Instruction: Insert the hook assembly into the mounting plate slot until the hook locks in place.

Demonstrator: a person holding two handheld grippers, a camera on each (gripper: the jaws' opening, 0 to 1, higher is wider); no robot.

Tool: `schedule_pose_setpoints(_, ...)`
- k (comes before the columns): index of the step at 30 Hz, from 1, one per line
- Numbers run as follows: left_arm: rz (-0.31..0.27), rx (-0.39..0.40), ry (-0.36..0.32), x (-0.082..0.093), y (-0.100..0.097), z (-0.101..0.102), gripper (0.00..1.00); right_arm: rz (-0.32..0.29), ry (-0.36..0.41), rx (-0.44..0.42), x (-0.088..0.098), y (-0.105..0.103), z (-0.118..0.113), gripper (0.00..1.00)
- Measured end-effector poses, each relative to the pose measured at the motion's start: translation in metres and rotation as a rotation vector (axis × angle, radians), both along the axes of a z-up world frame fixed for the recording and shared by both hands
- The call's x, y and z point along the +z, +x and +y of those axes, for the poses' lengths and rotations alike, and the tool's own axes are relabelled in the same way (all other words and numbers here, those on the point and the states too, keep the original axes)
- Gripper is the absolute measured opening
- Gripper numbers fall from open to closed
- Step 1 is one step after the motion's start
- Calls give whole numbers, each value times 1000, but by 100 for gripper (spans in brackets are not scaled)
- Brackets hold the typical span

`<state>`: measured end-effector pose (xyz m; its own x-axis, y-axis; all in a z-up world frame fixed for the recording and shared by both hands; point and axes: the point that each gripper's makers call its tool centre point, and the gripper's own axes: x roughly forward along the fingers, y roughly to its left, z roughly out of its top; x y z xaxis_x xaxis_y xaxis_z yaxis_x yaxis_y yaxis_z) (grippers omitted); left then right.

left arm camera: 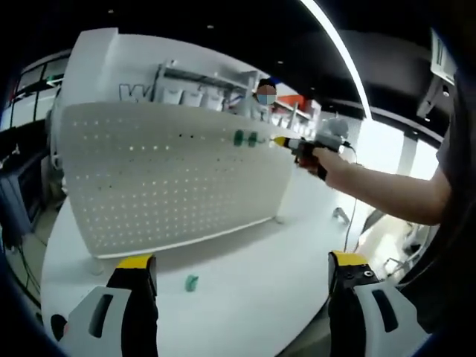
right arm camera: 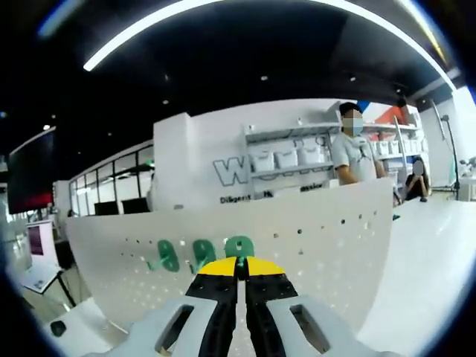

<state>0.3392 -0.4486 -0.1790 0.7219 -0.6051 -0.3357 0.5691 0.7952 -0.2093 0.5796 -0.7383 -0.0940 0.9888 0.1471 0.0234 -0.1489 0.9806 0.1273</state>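
— What is seen at the white pegboard [left arm camera: 171, 175]?

— The pegboard is stood upright on a white table [left arm camera: 245, 275]. Two green hooks [left arm camera: 245, 138] are seen seated in its upper row, toward the edge nearest the right gripper [left arm camera: 286, 142], which is held by a hand [left arm camera: 321, 158] with its yellow tips at that edge. In the right gripper view, three green hooks [right arm camera: 199, 254] are lined up on the board face just above the right gripper [right arm camera: 239, 266].

— And the tongs?

— The right gripper's jaws are pressed together, tips touching; whether anything is pinched between them cannot be told. The left gripper [left arm camera: 242, 264] is held released, jaws spread wide, low in front of the pegboard.

— Any loose parts?

— One green hook [left arm camera: 191, 282] is left lying on the table, in front of the pegboard's base.
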Motion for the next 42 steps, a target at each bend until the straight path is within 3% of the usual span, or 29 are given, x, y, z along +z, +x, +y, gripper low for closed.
schedule_pose_setpoints(8,12,18,0,-5,4,6,96,-17,-6,-15,3,14,-2,0)
schedule_pose_setpoints(19,25,30,-12,-9,6,8,94,-16,-30,-31,-8,19,-6,0)
schedule_pose_setpoints(31,32,42,-9,-12,6,11,93,-55,-56,-51,-10,23,-5,1)
schedule_pose_setpoints(38,39,38,-10,-13,3,9,93,-5,-87,-42,-12,25,-4,1)
schedule_pose_setpoints(40,39,39,-9,-13,3,9,93,0,-118,-34,-11,25,-3,2)
schedule_pose_setpoints(42,37,40,-7,-13,2,9,93,-22,-92,-33,-3,24,-2,4)
